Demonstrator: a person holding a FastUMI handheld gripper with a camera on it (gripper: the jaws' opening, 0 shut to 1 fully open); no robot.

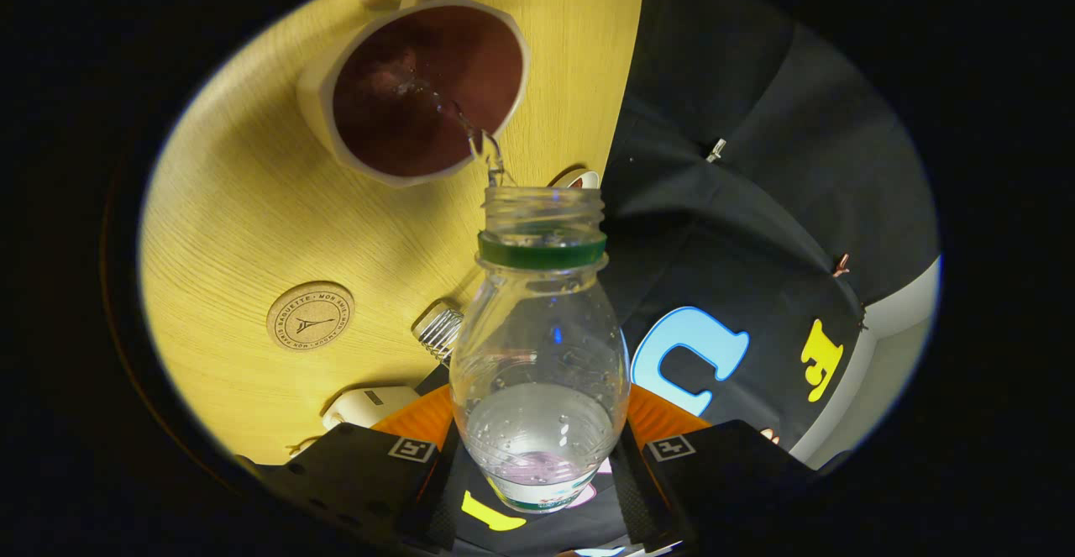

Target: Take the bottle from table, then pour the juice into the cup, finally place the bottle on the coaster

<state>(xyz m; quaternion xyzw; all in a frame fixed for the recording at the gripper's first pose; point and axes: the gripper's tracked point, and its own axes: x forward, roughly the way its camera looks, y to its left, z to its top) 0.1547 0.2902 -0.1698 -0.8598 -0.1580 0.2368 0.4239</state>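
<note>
Bottle (539, 347) of clear plastic sits clamped between the two fingers of the gripper (537, 465), one finger pressing on each side of its lower body, so the jaws are closed only as far as the bottle's width allows. It is tipped forward with its uncapped, threaded mouth pointing ahead of the fingers, a green ring just below the threads. A little clear liquid is left inside, pooled in the lower part near the fingers, with bubbles clinging to the wall.

From the mouth a thin stream of liquid (479, 137) arcs into the cup (420, 86), which stands on the wooden table (243, 204) just beyond the bottle. The cup is pale outside with a dark reddish-brown inside, and its handle points away from the gripper. The stream lands on the inner wall, where the surface looks wet and splashed.

A round cork coaster (310, 316) with a printed emblem lies flat on the table, well apart from the cup and off to one side of the bottle, with nothing on it. Near the fingers, by the table's edge, lie a small ribbed clear object (440, 332) and a white device (369, 406); I cannot tell what either is.
</note>
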